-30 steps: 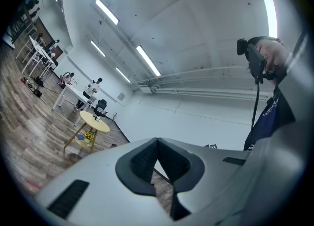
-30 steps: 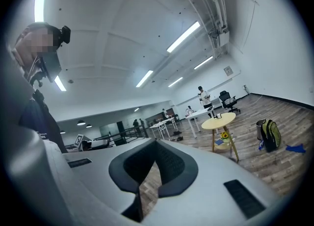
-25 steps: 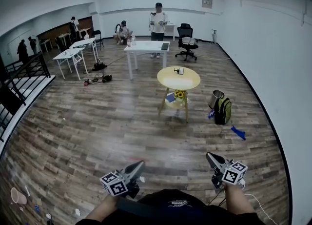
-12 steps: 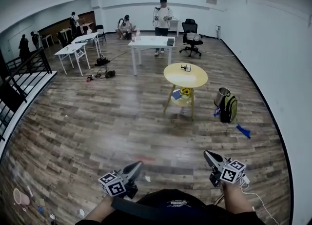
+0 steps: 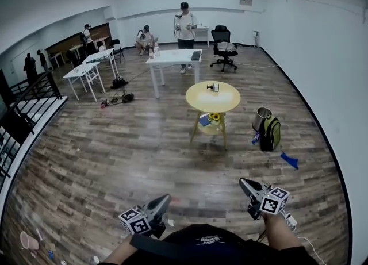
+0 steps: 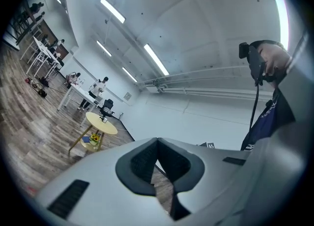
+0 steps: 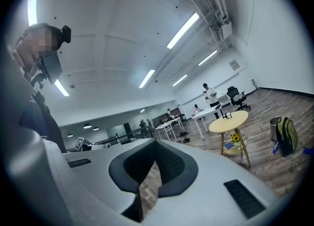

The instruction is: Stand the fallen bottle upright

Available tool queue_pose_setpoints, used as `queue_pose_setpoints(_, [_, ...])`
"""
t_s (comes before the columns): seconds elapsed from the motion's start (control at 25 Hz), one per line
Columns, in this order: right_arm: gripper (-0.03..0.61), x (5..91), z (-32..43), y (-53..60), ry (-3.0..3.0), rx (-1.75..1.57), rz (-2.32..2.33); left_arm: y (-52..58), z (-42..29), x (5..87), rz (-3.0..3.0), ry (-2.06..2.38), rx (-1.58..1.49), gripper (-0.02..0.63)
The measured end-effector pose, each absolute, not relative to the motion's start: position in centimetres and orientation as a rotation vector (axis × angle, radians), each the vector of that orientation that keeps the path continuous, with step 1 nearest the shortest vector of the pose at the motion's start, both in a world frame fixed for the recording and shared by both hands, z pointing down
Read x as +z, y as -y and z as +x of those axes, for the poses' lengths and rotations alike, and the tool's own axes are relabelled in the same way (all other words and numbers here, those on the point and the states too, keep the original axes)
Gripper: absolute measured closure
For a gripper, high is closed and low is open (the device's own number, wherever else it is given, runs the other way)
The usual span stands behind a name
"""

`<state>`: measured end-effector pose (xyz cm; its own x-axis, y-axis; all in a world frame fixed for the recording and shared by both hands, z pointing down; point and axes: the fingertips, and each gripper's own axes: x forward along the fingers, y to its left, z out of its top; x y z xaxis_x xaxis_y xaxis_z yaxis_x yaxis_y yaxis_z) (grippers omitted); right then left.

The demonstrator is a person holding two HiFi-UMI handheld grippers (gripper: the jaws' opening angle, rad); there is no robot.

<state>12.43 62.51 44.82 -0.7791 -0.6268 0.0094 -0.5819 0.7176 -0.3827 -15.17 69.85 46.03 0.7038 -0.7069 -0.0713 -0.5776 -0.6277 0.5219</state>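
A round yellow table stands mid-room, several steps ahead. A small dark-and-white object lies on its top, too small to tell whether it is the bottle. The table and object also show far off in the left gripper view, and the table and object in the right gripper view. My left gripper and right gripper are held level close to the body, both shut and holding nothing. The jaw tips meet in each gripper's own view.
A green backpack and metal bin sit right of the yellow table, with a blue cloth on the floor. Behind are a white table, a standing person and an office chair. A railing runs along the left.
The whole view has shifted a little as the person moves over the floor, and the yellow table sits slightly lower in the head view. Both grippers keep their pose, still shut.
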Motion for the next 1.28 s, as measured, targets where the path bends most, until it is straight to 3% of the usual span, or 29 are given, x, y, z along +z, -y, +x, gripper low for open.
queue_pose_setpoints(0.28, [0.571, 43.9, 21.7, -55.8, -2.827, -0.509, -0.986, -62.8, -4.9, 44.3, 2.462, 0.976, -0.389, 0.583])
queue_pose_setpoints(0.64, [0.571, 45.4, 26.3, -49.7, -2.886, -0.474, -1.031, -55.7, 0.5, 44.8, 2.460, 0.932, -0.365, 0.584])
queue_pose_setpoints(0.88, [0.571, 46.4, 22.4, -44.6, -2.904, -0.467, -1.079, -50.0, -4.1, 46.8, 2.463, 0.906, -0.369, 0.583])
queue_pose_setpoints(1.28, [0.571, 43.3, 5.5, -34.5, -2.856, -0.424, -1.082, -38.6, -19.4, 44.2, 2.540, 0.836, -0.364, 0.584])
